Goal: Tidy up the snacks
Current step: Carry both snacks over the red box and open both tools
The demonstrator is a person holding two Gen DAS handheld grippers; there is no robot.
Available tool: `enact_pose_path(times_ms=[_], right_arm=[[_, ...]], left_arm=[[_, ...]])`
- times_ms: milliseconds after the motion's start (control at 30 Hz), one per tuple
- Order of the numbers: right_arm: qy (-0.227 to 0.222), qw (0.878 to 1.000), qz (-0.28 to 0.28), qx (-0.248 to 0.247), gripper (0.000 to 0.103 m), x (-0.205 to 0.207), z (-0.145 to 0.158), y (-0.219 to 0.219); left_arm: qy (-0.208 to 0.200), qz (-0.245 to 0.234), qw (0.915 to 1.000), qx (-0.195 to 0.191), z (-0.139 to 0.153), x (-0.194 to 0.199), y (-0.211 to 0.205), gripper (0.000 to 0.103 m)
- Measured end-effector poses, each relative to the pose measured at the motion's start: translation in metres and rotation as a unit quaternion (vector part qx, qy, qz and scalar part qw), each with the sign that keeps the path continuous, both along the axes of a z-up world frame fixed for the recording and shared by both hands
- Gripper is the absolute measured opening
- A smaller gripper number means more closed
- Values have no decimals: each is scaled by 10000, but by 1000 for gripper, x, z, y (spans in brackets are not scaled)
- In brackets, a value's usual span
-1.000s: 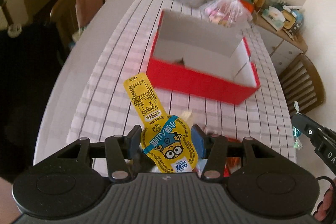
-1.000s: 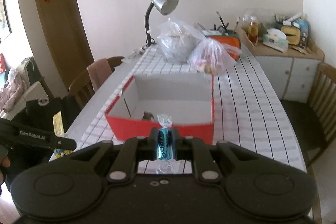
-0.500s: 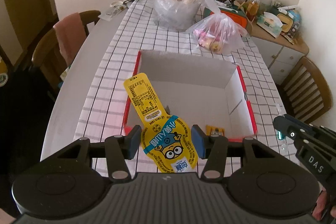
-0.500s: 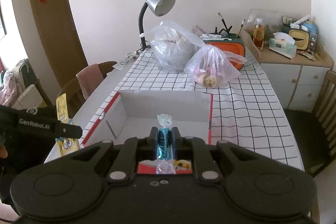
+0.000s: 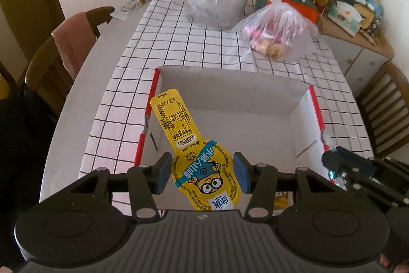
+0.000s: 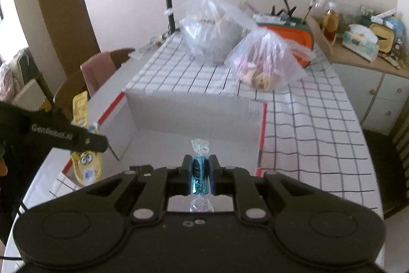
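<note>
Beyond box (image 5: 230, 104), two plastic bags (image 5: 273, 35) crowd checkered tablecloth (image 5: 179, 42).

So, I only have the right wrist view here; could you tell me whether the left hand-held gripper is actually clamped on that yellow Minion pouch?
Observer: Yes. In the left wrist view the left hand-held gripper has both pads against the sides of the yellow pouch.
Operator: Thank you. Which way does its neck point?
Observer: Forward, out over the left wall of the red box.
Operator: And is anything at the box's near end, hidden below my right hand-held gripper and its candy?
Observer: A small yellow item shows there, too covered to identify.
</note>
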State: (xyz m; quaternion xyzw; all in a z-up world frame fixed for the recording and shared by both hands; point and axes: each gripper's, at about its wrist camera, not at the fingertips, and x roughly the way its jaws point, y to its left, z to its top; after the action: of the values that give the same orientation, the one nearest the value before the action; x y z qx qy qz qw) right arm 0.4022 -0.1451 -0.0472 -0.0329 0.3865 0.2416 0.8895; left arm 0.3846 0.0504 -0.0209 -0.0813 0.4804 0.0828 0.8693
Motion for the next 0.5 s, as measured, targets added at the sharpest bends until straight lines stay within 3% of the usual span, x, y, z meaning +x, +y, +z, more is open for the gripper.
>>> enact_pose_path(times_ms=[500], right_arm=[[687,9968,318,-273,11,29,-55,25]], left_arm=[[626,-123,9978,158,-60,44,-5,51]])
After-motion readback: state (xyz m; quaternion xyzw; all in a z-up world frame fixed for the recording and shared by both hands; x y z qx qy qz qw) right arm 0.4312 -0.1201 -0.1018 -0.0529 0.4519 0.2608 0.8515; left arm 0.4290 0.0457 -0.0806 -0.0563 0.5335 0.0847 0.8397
